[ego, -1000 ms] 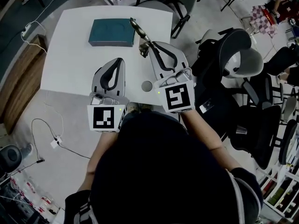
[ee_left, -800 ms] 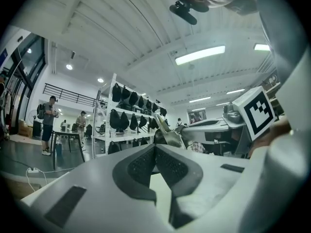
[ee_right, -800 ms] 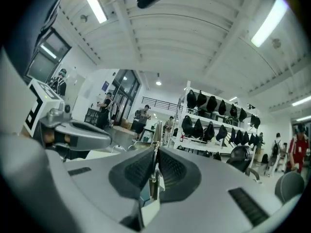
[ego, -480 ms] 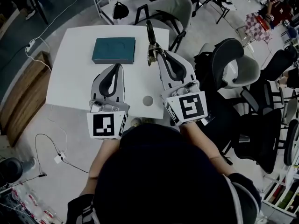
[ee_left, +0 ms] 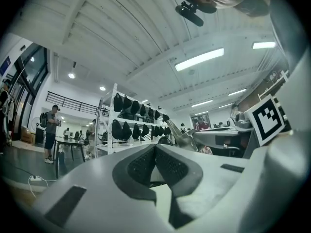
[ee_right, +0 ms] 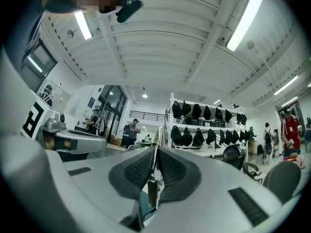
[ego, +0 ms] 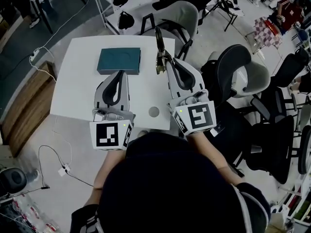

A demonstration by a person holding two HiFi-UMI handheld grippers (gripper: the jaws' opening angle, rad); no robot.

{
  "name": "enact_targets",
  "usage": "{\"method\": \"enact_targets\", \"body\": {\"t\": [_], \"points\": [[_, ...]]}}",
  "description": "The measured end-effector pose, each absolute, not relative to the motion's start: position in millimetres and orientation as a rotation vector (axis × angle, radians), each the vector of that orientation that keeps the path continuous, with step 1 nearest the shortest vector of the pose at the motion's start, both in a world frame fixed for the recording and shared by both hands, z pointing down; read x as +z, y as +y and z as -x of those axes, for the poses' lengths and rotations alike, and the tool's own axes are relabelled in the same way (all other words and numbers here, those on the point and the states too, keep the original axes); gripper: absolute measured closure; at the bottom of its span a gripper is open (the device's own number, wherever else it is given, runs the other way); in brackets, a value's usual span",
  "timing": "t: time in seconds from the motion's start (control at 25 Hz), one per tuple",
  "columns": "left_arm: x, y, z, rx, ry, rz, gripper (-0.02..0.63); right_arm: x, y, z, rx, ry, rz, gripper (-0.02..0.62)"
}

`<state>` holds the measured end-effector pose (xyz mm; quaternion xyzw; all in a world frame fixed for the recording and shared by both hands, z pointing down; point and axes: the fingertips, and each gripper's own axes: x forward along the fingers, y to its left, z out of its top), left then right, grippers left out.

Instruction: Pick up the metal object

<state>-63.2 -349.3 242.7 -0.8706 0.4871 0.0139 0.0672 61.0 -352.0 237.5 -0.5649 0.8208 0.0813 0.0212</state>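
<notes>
The metal object (ego: 159,51) is a slim, shiny tool. It sticks out past the tips of my right gripper (ego: 167,63), which is shut on it above the right edge of the white table (ego: 77,86). In the right gripper view the thin metal strip (ee_right: 153,176) is pinched between the dark pads of the right gripper (ee_right: 156,150). My left gripper (ego: 122,74) hovers over the table's middle. In its own view the left gripper (ee_left: 155,147) is shut with nothing in it, and the metal object (ee_left: 181,138) shows to its right.
A teal box (ego: 119,60) lies at the table's far side, just beyond the left gripper. The table has a round hole (ego: 153,112) near its front edge. Office chairs (ego: 243,67) crowd the right side, and another chair (ego: 180,11) stands behind. A cable (ego: 53,154) trails on the floor at the left.
The right gripper has turned with the metal object, which now points straight away instead of up-left. The table looks smaller and farther below both grippers. The left gripper stays shut.
</notes>
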Motion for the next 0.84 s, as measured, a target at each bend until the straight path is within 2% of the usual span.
{"method": "enact_targets", "body": {"t": [0.84], "points": [[251.6, -346.4, 48.6, 0.033, 1.504, 2.591, 0.581, 246.4, -355.6, -76.8, 0.228, 2.561, 1.680, 0.554]]}}
